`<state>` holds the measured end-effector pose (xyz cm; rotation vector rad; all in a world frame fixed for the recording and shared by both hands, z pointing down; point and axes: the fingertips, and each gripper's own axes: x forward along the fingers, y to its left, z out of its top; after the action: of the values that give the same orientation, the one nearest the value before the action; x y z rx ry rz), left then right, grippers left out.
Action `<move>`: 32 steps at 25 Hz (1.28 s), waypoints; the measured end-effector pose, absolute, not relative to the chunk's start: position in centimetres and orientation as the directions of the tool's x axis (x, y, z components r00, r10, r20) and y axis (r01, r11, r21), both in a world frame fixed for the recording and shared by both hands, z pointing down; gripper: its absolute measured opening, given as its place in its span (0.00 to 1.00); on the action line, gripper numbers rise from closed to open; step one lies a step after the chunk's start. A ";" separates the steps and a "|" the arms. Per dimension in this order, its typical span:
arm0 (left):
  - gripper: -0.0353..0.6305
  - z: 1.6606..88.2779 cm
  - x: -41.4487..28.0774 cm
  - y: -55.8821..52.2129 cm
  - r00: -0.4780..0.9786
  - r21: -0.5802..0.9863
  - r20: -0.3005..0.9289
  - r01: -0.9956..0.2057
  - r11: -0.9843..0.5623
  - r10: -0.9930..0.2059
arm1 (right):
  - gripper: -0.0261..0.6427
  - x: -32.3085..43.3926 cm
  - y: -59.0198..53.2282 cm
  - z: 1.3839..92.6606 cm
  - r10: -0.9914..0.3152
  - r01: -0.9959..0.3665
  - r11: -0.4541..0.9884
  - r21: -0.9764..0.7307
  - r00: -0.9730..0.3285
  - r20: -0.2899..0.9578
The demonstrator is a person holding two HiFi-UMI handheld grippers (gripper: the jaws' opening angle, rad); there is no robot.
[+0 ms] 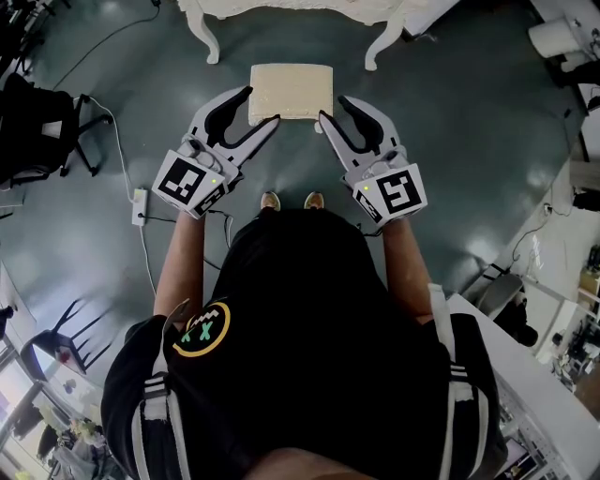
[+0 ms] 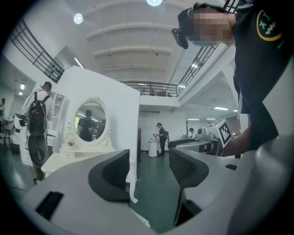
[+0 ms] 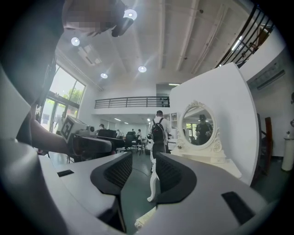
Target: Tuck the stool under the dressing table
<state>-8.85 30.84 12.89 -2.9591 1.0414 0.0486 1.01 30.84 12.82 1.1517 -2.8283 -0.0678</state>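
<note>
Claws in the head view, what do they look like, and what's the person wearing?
The left claw and right claw are light grey with black inner pads. Each carries a cube with black-and-white square markers and a small green light. The person wears a black T-shirt with a round yellow-green emblem and white sleeve stripes.

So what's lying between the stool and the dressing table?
Nothing: in the head view only bare floor separates the stool from the dressing table.

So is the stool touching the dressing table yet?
Apart. The head view shows a strip of bare floor between the stool and the dressing table, front legs included.
</note>
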 end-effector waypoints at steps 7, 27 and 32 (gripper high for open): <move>0.71 12.8 -8.1 31.3 0.792 -0.030 -0.026 -0.610 -0.791 -0.610 | 0.77 0.3 31.1 13.2 -0.655 -0.653 0.755 0.053 -0.751 0.085; 0.85 13.5 -7.1 31.5 0.766 -0.028 0.003 -0.643 -0.765 -0.643 | 0.93 1.3 31.6 14.6 -0.633 -0.633 0.773 0.041 -0.766 0.114; 0.85 15.9 -6.7 31.0 0.747 -0.033 0.059 -0.662 -0.749 -0.663 | 0.93 2.4 31.0 16.0 -0.627 -0.631 0.775 0.016 -0.767 0.133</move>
<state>-6.70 30.96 15.90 -2.9266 1.1099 -0.1047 2.36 31.00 16.01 1.0099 -2.8356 0.0447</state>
